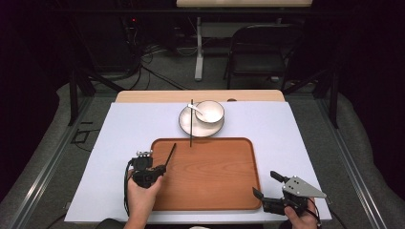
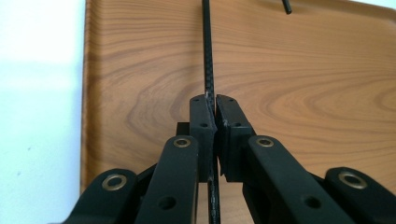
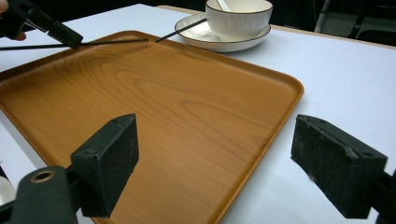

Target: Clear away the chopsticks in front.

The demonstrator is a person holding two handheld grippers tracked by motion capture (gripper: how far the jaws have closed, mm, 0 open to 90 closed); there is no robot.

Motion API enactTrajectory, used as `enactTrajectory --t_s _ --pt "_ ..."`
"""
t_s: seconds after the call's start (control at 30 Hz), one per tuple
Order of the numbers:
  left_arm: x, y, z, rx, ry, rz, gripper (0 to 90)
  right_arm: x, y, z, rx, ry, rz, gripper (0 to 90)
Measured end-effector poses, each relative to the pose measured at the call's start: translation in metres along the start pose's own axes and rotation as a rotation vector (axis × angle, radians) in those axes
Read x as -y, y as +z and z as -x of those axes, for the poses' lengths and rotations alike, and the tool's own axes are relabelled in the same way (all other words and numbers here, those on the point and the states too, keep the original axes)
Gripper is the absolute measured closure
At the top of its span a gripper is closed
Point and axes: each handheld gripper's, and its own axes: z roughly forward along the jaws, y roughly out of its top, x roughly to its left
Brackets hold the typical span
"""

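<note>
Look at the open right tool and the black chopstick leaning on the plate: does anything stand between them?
Nothing visible does. Between the right tool and the leaning chopstick lies only bare wooden tray. The bowl sits on the plate beyond it, and the left tool, holding the other chopstick, is off to the side.

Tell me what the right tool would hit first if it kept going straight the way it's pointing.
Probably the wooden tray: the open right tool points low across its near corner, towards the plate beyond. Depth is unclear.
</note>
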Motion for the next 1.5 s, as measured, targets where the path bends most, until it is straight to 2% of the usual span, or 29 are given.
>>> enactTrajectory --t_s 0.13,0.53,0.97,1.13,1.23,1.3,1.33,1.37,1.4,1.43,1.5 --pt "0.0 0.007 0.0 -0.022 -0.001 -0.014 85.7 0.0 -0.001 0.0 0.002 0.002 0.001 14.6" --pt "0.003 0.017 -0.003 -0.036 -0.007 -0.045 85.7 0.0 0.0 0.0 0.0 0.0 0.001 14.6" --pt "0.003 0.019 -0.003 -0.037 -0.014 -0.059 81.9 0.0 0.0 0.0 0.0 -0.001 0.001 14.6" --pt "0.0 0.013 -0.002 -0.03 -0.007 -0.044 80.2 0.0 0.0 0.0 0.0 0.0 0.001 14.6" --pt "-0.005 0.009 -0.002 -0.013 0.001 -0.029 75.6 0.0 0.0 0.0 0.0 -0.001 0.001 14.6" --pt "-0.013 0.006 -0.001 0.008 0.037 0.031 69.8 0.0 0.0 0.0 0.0 -0.001 0.002 14.6" --pt "-0.013 0.006 -0.001 0.008 0.037 0.031 65.1 0.0 0.0 0.0 0.0 0.002 0.002 14.6" --pt "-0.02 0.003 -0.001 0.033 0.062 0.062 62.6 0.0 0.0 0.0 0.0 0.003 0.002 14.6" --pt "-0.023 0.003 0.0 0.047 0.071 0.074 60.6 0.0 0.0 0.0 0.0 0.002 0.002 14.6" --pt "-0.023 0.003 0.0 0.047 0.071 0.074 57.5 0.0 0.0 0.0 0.0 0.002 0.002 14.6" --pt "-0.035 0.002 -0.001 0.088 0.081 0.081 54.4 0.0 0.0 0.0 0.0 0.001 0.002 14.6"
